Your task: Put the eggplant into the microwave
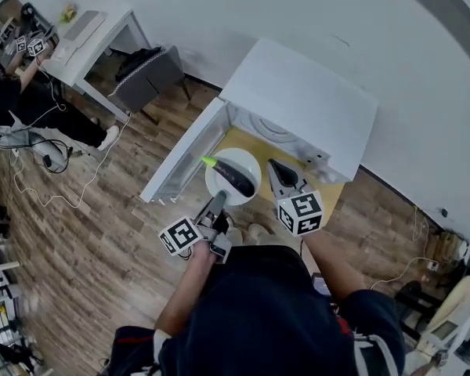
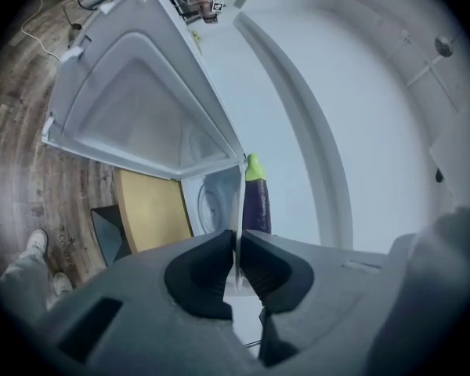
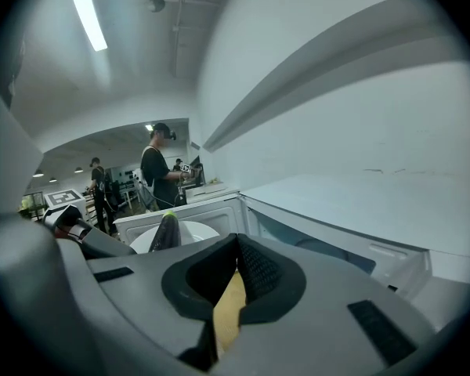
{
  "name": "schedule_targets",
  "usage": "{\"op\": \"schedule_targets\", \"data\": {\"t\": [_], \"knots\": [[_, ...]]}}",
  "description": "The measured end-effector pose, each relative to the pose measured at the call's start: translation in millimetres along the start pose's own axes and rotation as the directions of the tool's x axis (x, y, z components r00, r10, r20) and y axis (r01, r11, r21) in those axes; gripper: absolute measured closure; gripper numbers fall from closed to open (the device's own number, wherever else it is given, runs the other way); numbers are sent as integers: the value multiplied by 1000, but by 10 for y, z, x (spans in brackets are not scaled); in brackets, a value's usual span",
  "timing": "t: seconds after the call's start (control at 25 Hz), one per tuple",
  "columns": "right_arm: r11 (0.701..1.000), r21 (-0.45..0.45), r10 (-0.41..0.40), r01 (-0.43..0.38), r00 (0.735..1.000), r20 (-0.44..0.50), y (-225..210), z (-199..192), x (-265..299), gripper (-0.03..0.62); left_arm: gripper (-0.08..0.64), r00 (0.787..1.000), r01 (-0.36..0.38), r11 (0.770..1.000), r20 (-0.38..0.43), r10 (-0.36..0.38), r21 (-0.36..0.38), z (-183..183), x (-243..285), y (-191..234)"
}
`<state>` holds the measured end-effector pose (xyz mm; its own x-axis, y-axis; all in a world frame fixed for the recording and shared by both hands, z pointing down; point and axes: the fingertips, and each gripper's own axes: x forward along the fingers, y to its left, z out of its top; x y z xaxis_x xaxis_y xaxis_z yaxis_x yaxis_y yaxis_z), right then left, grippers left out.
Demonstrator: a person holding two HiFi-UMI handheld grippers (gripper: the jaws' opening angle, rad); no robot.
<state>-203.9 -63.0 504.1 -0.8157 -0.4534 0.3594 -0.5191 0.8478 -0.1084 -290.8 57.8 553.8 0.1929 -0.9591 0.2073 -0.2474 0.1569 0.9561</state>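
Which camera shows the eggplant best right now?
The head view: the whole eggplant lies in plain sight on the white plate, green stem at the left. The left gripper view shows it foreshortened beside the plate's edge. The right gripper view shows only one small dark end.

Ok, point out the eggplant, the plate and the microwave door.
eggplant (image 1: 236,178): head view, middle of its dark body.
plate (image 1: 247,163): head view, bare upper rim.
microwave door (image 1: 189,151): head view, inner face, midway.
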Motion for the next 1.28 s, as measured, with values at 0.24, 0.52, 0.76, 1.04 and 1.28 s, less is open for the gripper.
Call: {"op": "schedule_targets", "data": {"t": [0.24,0.52,0.76,1.04,1.28], "knots": [[991,47,-126,126,992,-7,-243,-60,-121,580,526,992,51,998,-114,-46,44,-88,383,107],[968,98,-231,233,972,-37,-554,-198,-295,580,526,974,60,996,-222,-44,62,-247,820,302],[952,122,-274,281,959,-72,-689,-370,-416,580,526,973,61,996,-227,-45,65,-294,1120,457],[943,125,-296,308,949,-104,-761,-522,-453,580,526,968,41,996,-248,-21,77,-374,1438,697],[941,130,-294,311,946,-140,-750,-666,-458,580,526,967,21,999,-256,-8,49,-399,1667,874]]}}
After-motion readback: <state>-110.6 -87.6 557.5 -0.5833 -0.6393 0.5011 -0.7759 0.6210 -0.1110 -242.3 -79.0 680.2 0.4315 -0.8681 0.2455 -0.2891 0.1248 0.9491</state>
